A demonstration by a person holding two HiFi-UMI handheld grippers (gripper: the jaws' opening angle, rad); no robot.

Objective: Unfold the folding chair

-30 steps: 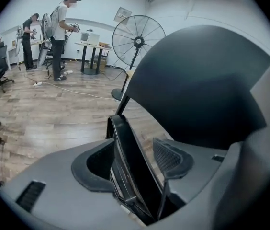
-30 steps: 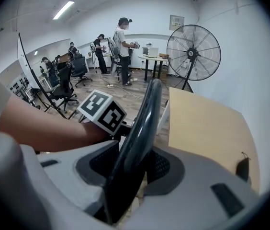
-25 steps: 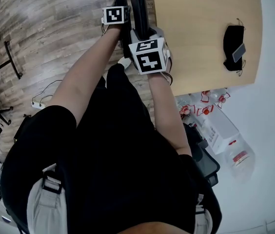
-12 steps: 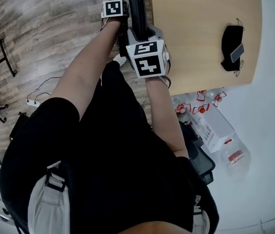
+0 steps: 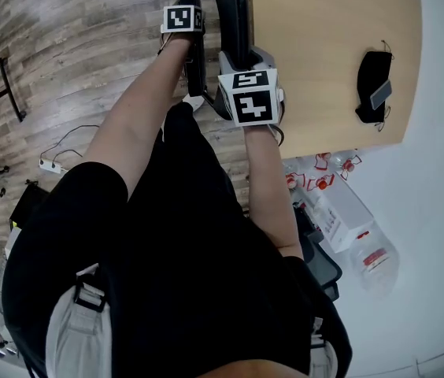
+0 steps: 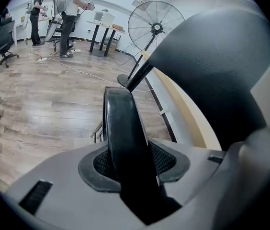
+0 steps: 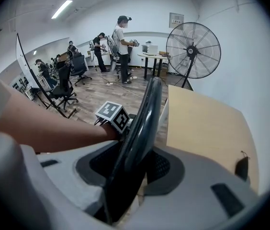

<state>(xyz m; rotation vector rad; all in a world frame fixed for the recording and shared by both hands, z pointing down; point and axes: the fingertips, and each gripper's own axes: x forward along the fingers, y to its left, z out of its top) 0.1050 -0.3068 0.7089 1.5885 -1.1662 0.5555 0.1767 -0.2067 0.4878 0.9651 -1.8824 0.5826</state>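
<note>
Standing on a grey wood-plank floor (image 5: pixel 88 46), we have the slim black folding chair (image 5: pixel 234 22) right against the light wooden table's (image 5: pixel 324 46) edge. Our right gripper (image 7: pixel 130 171) is clamped on its rim, while our left gripper (image 6: pixel 125 162) is closing its jaws around another black bar.

A wood floor (image 5: pixel 72 46) is seen. A light wooden table (image 5: pixel 324 46) is set by a white wall (image 7: pixel 230 42). A big fan (image 7: pixel 193 50) is stood past its far edge. A long lamp (image 7: pixel 61 8) is lit overhead.

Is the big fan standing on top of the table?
No, the fan has its round base down on the wooden floor, not up on the table.
</note>
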